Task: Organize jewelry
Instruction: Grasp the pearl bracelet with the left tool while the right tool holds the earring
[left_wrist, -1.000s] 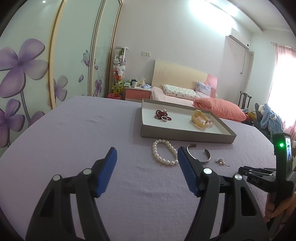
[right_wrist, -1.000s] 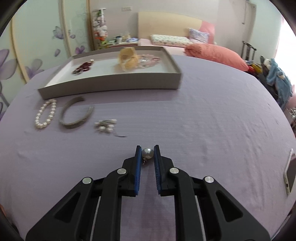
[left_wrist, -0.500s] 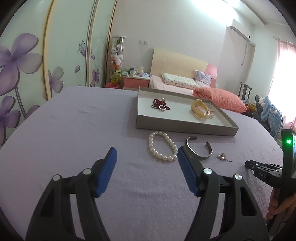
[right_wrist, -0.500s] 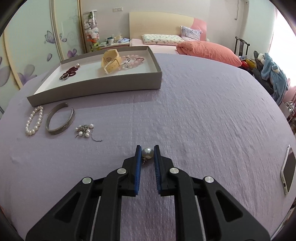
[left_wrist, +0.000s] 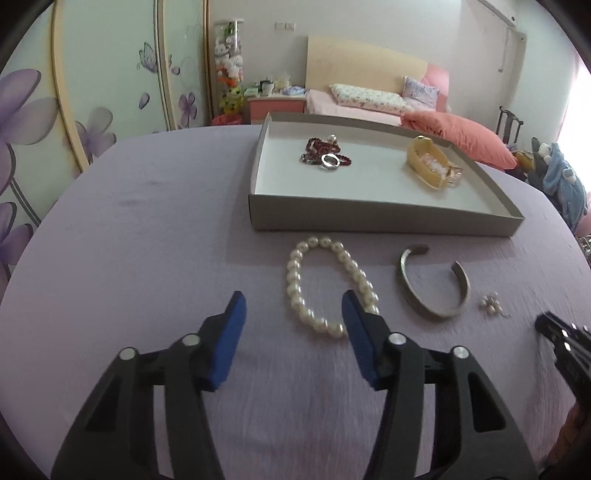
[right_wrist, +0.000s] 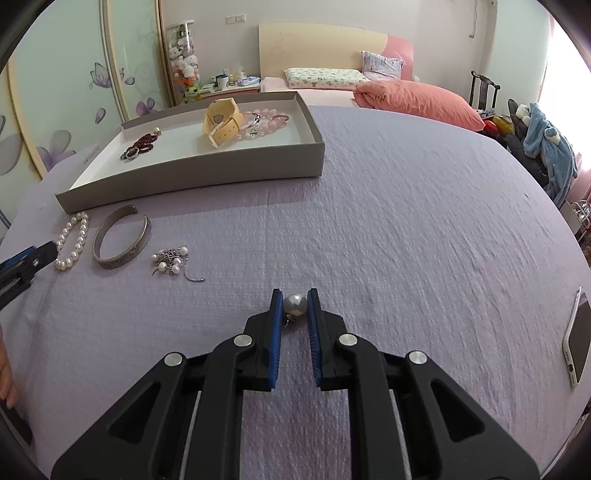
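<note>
My left gripper (left_wrist: 293, 308) is open and empty, just short of a white pearl bracelet (left_wrist: 325, 284) on the purple cloth. A silver cuff bangle (left_wrist: 432, 282) and a small pearl cluster (left_wrist: 490, 303) lie to its right. My right gripper (right_wrist: 294, 301) is shut on a grey pearl earring (right_wrist: 294, 303), held over the cloth. In the right wrist view the bracelet (right_wrist: 72, 240), bangle (right_wrist: 120, 236) and cluster (right_wrist: 171, 260) lie at left. The grey tray (left_wrist: 369, 218) holds a red bead string with a ring (left_wrist: 325, 153) and a yellow watch (left_wrist: 430, 166).
A phone (right_wrist: 578, 339) lies at the cloth's right edge. The tray (right_wrist: 192, 177) stands at the far left in the right wrist view. A bed with pink pillows (right_wrist: 417, 98) and a chair with plush toys (right_wrist: 543, 144) stand behind the table.
My left gripper has moved forward and lower toward the pearl bracelet, still open. My right gripper has drawn back from the tray with the earring still held.
</note>
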